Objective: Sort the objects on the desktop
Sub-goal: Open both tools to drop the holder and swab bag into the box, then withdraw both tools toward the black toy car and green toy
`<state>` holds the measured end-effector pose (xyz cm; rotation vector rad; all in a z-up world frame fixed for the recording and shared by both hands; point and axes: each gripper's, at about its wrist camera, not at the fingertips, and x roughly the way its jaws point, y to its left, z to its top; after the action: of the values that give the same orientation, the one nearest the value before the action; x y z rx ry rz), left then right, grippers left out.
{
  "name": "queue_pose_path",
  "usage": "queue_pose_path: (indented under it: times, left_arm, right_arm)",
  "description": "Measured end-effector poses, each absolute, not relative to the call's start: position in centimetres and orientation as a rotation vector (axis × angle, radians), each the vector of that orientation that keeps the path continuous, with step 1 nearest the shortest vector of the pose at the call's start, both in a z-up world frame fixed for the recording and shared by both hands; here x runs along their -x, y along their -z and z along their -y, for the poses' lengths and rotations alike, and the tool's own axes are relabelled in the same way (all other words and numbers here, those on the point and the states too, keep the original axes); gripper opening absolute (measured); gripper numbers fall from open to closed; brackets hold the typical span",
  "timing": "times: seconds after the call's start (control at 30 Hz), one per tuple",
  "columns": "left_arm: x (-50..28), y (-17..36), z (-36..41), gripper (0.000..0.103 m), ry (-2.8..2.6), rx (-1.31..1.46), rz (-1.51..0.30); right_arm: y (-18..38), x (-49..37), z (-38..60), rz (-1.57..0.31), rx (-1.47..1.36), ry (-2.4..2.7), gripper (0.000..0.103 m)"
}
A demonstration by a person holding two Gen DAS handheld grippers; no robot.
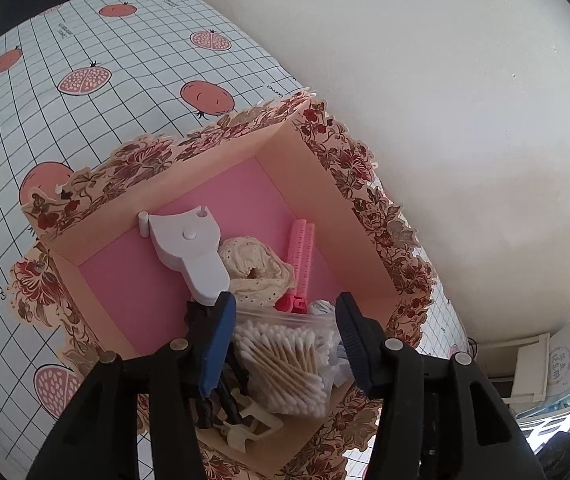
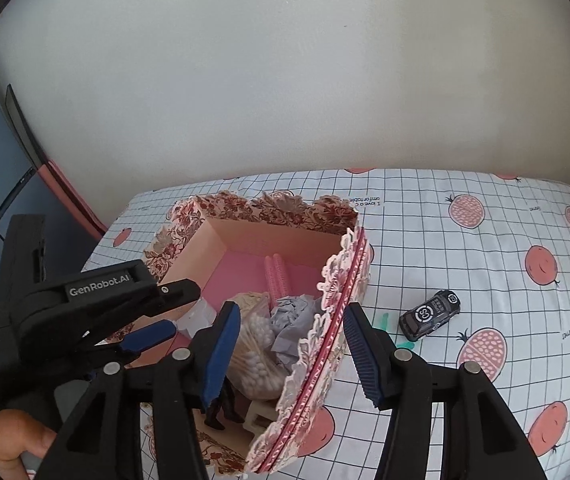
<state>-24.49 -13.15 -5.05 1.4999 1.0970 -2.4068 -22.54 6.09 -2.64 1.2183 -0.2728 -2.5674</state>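
Plain pale wall backs a surface covered by a grid-and-fruit printed cloth. On its left part stands a floral cardboard box, open-topped, already holding a bag of cotton swabs, a white plastic tool, a cream lace piece, pink rollers and crumpled paper.

A toy car lies outside the box, near its right wall, and is judged the next item to sort. It looks small, light, rigid and smooth; wheels may let it roll. Grip across the body sides, not the roof.

Left hand-held gripper: jaws apart above the swab bag, pads not pressing it. Right hand-held gripper: jaws apart, straddling the box's right wall, holding nothing.
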Motion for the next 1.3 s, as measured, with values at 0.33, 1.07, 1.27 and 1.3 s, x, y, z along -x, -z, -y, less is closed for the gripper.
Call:
queue_pose_path:
  times: [0.33, 1.07, 1.27, 1.3]
  left_arm:
    - [24.1, 3.1, 9.5, 0.056, 2.458, -1.472, -0.831]
    - [22.0, 0.5, -5.3, 0.057, 2.563, -1.440, -0.444]
    - [22.4, 2.5, -8.2, 0.057, 2.539, -1.519, -0.397]
    - [22.4, 2.8, -8.5, 0.057, 2.536, -1.527, -0.389]
  right_arm:
    - [2.5, 22.1, -15.0, 0.377, -1.243, 2.678, 0.061]
    - [4.4, 21.3, -29.1, 0.590, -1.281, 2.731, 0.061]
    - [5.7, 21.9, -30.4, 0.632, -1.379, 2.715, 0.061]
    - [6.1, 22.1, -30.5, 0.658, -1.396, 2.703, 0.061]
